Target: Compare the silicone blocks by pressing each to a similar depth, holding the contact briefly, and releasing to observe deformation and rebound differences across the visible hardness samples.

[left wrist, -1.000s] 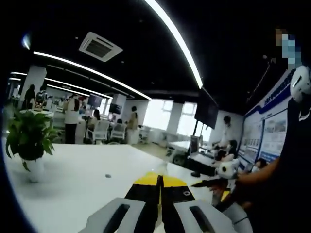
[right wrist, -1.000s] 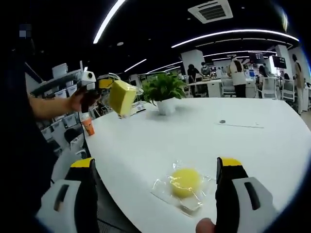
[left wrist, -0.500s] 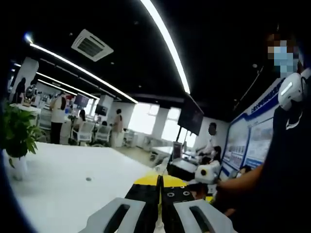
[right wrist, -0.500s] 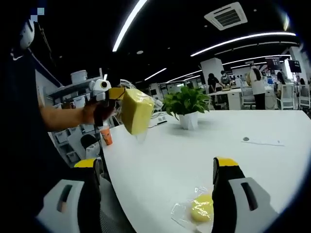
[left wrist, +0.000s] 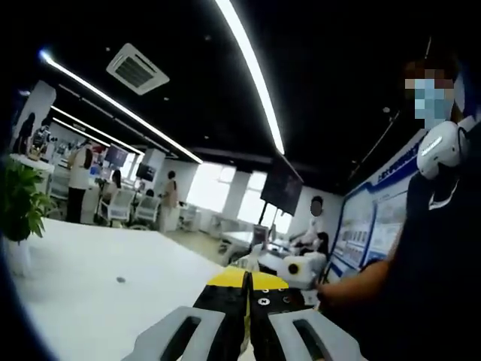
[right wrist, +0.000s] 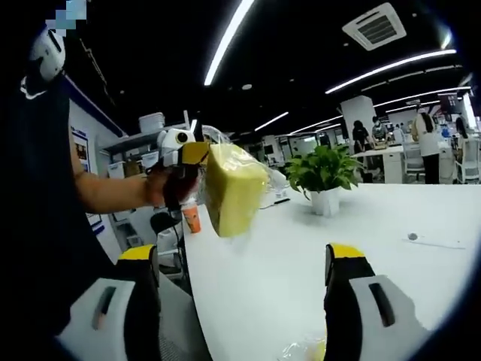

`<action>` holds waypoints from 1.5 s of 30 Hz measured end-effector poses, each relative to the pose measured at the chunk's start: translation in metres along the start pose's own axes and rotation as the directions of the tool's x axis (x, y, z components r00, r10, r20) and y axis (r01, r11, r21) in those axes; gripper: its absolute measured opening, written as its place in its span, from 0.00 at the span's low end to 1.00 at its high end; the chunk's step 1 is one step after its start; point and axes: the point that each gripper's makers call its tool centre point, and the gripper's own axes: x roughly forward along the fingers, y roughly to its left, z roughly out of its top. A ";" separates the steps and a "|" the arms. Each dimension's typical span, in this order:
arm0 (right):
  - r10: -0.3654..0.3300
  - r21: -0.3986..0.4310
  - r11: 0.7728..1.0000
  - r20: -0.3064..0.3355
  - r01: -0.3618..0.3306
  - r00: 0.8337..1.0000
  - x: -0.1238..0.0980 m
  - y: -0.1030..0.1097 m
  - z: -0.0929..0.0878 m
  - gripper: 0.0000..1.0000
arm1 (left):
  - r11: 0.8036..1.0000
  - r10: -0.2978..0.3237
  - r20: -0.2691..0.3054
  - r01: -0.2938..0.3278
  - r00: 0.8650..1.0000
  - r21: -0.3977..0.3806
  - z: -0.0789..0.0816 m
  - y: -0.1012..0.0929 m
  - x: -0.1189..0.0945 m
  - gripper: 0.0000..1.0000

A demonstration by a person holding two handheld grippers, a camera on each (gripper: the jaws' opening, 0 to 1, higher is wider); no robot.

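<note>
One yellow block (right wrist: 234,189); one round yellow sample (right wrist: 310,349); one potted plant (right wrist: 325,177).

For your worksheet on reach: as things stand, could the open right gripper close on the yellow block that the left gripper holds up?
Probably yes. The yellow block hangs in open air above the white table, ahead of the right gripper, whose jaws stand wide apart; nothing lies between them.
</note>
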 end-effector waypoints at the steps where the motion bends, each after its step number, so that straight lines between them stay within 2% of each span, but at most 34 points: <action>1: 0.010 0.005 1.000 0.000 -0.010 1.000 0.002 0.001 0.000 0.81 | 1.000 -0.005 -0.002 0.005 1.000 0.000 -0.001 -0.002 0.001 0.00; 8: 0.083 0.020 0.996 0.024 -0.084 0.996 0.015 0.011 0.009 0.66 | 0.999 -0.037 -0.020 0.037 0.999 -0.014 -0.008 -0.010 0.009 0.00; 12: 0.109 0.051 0.992 0.043 -0.111 0.993 0.019 0.013 0.007 0.60 | 0.998 -0.055 -0.029 0.055 0.998 -0.020 -0.013 -0.018 0.017 0.00; 16: 0.127 0.096 0.987 0.053 -0.131 0.991 0.021 0.011 0.002 0.55 | 0.998 -0.053 -0.025 0.052 0.998 -0.036 -0.018 -0.017 0.022 0.00; 19: 0.133 0.135 0.980 0.089 -0.145 0.987 0.019 0.011 0.006 0.54 | 0.997 -0.054 -0.026 0.053 0.998 -0.048 -0.021 -0.018 0.026 0.00; 24: 0.152 0.146 0.975 0.099 -0.166 0.983 0.018 0.013 0.008 0.49 | 0.996 -0.067 -0.019 0.066 0.998 -0.065 -0.024 -0.022 0.033 0.00; 27: 0.155 0.137 0.976 0.107 -0.168 0.982 0.017 0.012 0.010 0.54 | 0.995 -0.074 -0.011 0.073 0.997 -0.068 -0.025 -0.026 0.040 0.00; 30: 0.185 0.139 0.969 0.131 -0.203 0.974 0.011 0.015 0.016 0.39 | 0.995 -0.065 -0.012 0.064 0.998 -0.072 -0.028 -0.026 0.043 0.00; 32: 0.195 0.127 0.969 0.118 -0.210 0.974 0.009 0.016 0.014 0.30 | 0.996 -0.058 -0.008 0.057 0.998 -0.074 -0.027 -0.026 0.043 0.00; 33: 0.196 0.124 0.970 0.117 -0.210 0.974 0.009 0.016 0.015 0.28 | 0.996 -0.056 -0.008 0.055 0.998 -0.073 -0.027 -0.027 0.043 0.00; 38: 0.191 0.125 0.972 0.093 -0.201 0.977 0.007 0.018 0.014 0.24 | 0.996 -0.045 -0.014 0.043 0.999 -0.079 -0.029 -0.026 0.042 0.00; 41: 0.203 0.114 0.971 0.071 -0.210 0.977 0.006 0.021 0.013 0.23 | 0.988 -0.035 -0.019 0.032 0.999 -0.152 -0.031 -0.027 0.040 0.00; 45: 0.208 0.120 0.970 0.035 -0.211 0.977 0.005 0.021 0.007 0.21 | 0.991 -0.023 -0.041 0.017 0.999 -0.130 -0.035 -0.026 0.039 0.00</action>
